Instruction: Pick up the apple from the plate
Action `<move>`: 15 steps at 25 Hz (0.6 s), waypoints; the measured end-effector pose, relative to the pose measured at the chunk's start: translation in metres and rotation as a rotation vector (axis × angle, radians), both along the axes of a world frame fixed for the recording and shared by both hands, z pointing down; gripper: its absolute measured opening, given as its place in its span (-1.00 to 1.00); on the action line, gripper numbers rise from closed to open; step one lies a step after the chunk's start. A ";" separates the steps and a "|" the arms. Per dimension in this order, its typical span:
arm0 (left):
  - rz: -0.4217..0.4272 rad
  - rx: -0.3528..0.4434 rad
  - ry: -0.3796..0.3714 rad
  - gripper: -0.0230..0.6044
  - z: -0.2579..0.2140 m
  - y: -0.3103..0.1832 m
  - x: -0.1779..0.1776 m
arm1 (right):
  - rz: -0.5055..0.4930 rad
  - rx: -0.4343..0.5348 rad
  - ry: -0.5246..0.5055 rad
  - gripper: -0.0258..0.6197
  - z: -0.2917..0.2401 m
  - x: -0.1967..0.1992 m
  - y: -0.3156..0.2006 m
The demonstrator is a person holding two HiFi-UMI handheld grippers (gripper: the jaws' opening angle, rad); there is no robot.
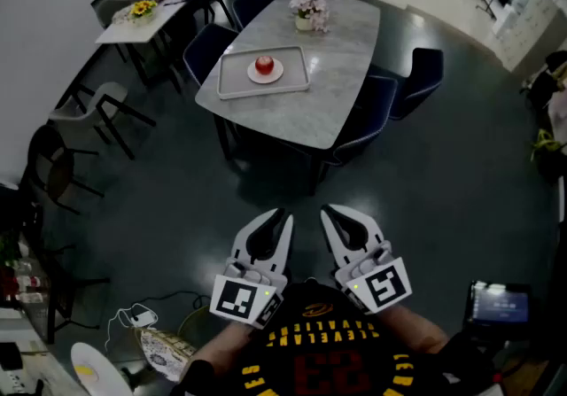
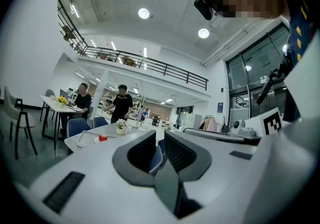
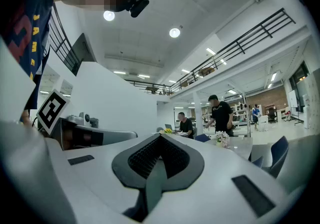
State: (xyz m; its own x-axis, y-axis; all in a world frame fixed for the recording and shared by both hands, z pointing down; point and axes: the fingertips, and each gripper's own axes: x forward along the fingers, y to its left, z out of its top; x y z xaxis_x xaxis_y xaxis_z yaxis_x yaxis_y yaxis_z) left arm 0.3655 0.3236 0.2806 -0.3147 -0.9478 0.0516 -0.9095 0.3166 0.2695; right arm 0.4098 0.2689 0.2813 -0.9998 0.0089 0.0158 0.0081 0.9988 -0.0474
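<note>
A red apple sits on a small white plate inside a white tray on a grey marble table several steps ahead. In the left gripper view the apple shows small and far off to the left. Both grippers are held level close to the person's chest, far from the table. My left gripper has its jaws a narrow gap apart with nothing between them. My right gripper has its tips together and holds nothing.
A pot of pink flowers stands behind the tray. Blue chairs ring the table. Two people are at the far end, one seated at a white table with yellow flowers. Dark floor lies between me and the table.
</note>
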 end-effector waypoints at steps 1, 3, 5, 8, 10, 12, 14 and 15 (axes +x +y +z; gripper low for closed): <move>0.004 0.020 -0.005 -0.76 0.000 -0.003 -0.006 | 0.002 0.008 -0.018 -0.91 -0.002 -0.008 -0.003; 0.010 0.051 -0.012 -0.76 0.001 -0.007 -0.019 | 0.004 0.014 -0.042 -0.91 -0.002 -0.023 -0.007; 0.013 0.055 -0.009 -0.76 0.005 -0.009 -0.029 | 0.002 0.009 -0.043 -0.91 0.003 -0.034 -0.007; 0.014 0.041 -0.001 -0.76 0.010 -0.011 -0.050 | 0.002 0.006 -0.025 -0.91 0.010 -0.054 -0.007; 0.012 0.040 0.001 -0.76 0.009 -0.014 -0.068 | 0.006 0.006 -0.025 -0.91 0.010 -0.072 -0.010; 0.012 0.042 0.001 -0.76 0.005 -0.020 -0.086 | 0.011 -0.005 -0.039 -0.91 0.010 -0.090 -0.015; 0.009 0.037 0.005 -0.76 0.006 -0.025 -0.107 | 0.012 -0.022 -0.062 -0.90 0.009 -0.110 -0.021; 0.009 0.033 0.007 -0.76 0.008 -0.028 -0.118 | 0.011 -0.028 -0.072 -0.90 0.007 -0.122 -0.025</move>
